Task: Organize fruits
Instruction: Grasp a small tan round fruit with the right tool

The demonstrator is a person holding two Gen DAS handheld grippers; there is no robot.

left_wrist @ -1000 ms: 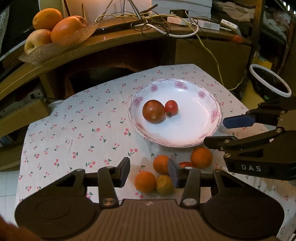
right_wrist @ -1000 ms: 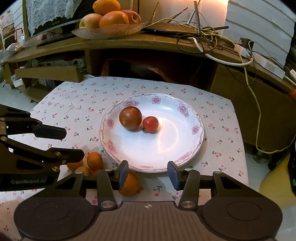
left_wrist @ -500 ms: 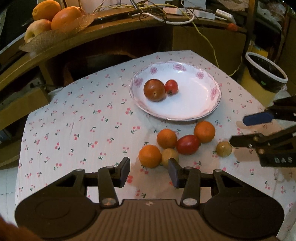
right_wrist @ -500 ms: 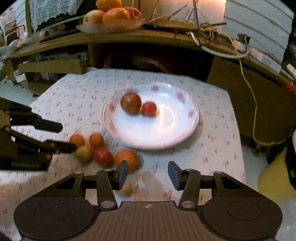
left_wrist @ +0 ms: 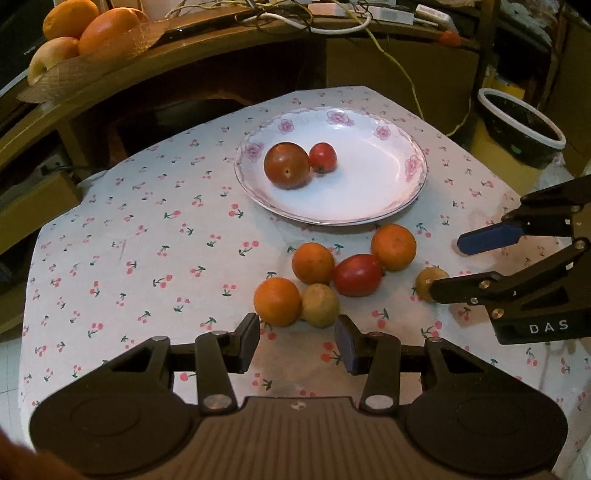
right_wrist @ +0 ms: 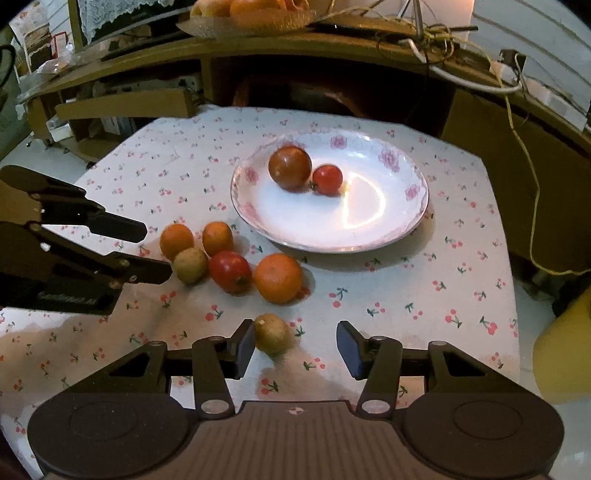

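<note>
A white flowered plate on the cherry-print cloth holds a large dark tomato and a small red one. In front of the plate lie three oranges, a red tomato and a yellowish fruit. A second yellowish fruit lies apart. My left gripper is open just short of the pile. My right gripper is open, the lone yellowish fruit beside its left finger.
A wooden shelf behind the table carries a glass dish of large fruit and tangled cables. A dark bowl with a white rim stands on the floor to the right. A yellow object sits past the table's right edge.
Both grippers have drawn back from the plate, so the loose fruit pile has come into full view ahead of them. The right gripper now has the lone yellowish fruit at its left finger.
</note>
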